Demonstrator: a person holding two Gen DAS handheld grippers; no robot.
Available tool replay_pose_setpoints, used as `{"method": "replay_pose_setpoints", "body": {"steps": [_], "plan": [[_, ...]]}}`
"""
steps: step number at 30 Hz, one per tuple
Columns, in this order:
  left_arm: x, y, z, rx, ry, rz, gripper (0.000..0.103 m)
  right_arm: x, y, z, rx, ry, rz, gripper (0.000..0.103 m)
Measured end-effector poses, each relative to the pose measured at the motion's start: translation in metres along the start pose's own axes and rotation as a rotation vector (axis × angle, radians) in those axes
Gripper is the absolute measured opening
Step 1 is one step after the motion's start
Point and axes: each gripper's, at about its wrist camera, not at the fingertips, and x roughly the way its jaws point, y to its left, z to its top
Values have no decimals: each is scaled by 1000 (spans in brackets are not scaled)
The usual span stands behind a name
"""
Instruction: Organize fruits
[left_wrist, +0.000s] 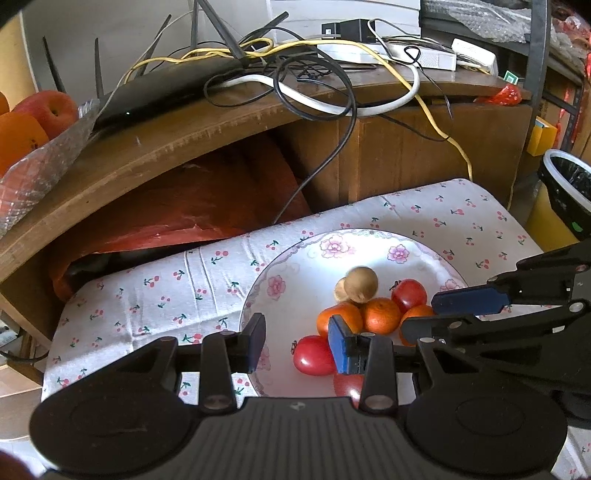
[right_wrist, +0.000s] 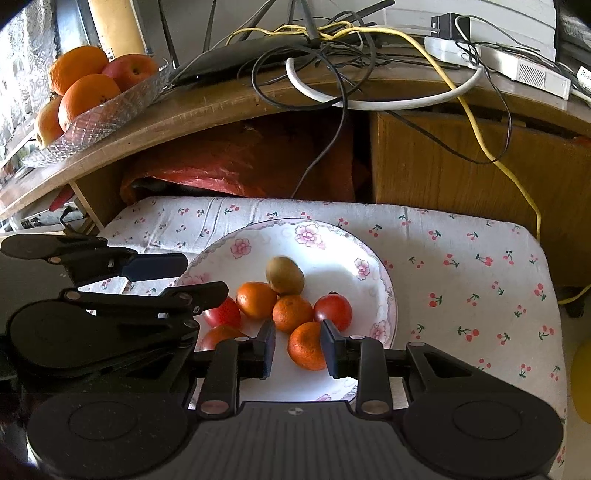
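A white flowered plate (left_wrist: 295, 251) (right_wrist: 388, 280) on a cherry-print cloth holds a brown kiwi (left_wrist: 361, 284) (right_wrist: 284, 275), three mandarins (left_wrist: 380, 315) (right_wrist: 291, 314) and red tomatoes (left_wrist: 409, 295) (right_wrist: 332, 312). My left gripper (left_wrist: 297, 343) is open over the plate's near left edge, and a tomato (left_wrist: 314, 354) lies just past its right finger. My right gripper (right_wrist: 298, 349) is open, with the nearest mandarin (right_wrist: 308, 345) between its fingers and a gap showing on the left side. Each gripper also shows in the other's view, the right gripper (left_wrist: 436, 310) and the left gripper (right_wrist: 203, 277).
A wooden shelf (right_wrist: 221, 107) overhangs the back and carries a black router (left_wrist: 166, 92), tangled cables and a glass tray (right_wrist: 99, 114) of oranges and an apple. A red bag (left_wrist: 184, 206) sits under the shelf. A lined bin (left_wrist: 569, 184) stands at the right.
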Motion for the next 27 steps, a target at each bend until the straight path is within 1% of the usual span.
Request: {"method": "replay_pose_setpoints", "body": {"steps": [5,12,17,19,24,27], "plan": [[0,0,-1,0,3,5,46,0,1,-1,-5,-1,-7,29],[-2,0,-2,-1,2,13,47,-2,1,-2,-15,-5,-39,32],[-7,0,-3,-3,-9,27,52,-4,3,-3,-15,-15,-55,34],[-8,1,-4,-10,-11,27,53,-6,2,-3,-15,-20,-61,36],[-9,0,-4,-7,-11,34,54,-7,-1,-3,-4,-28,-78,36],[-8,-2,-6,0,-7,37,59,-9,-4,-1,8,-40,-88,37]]}}
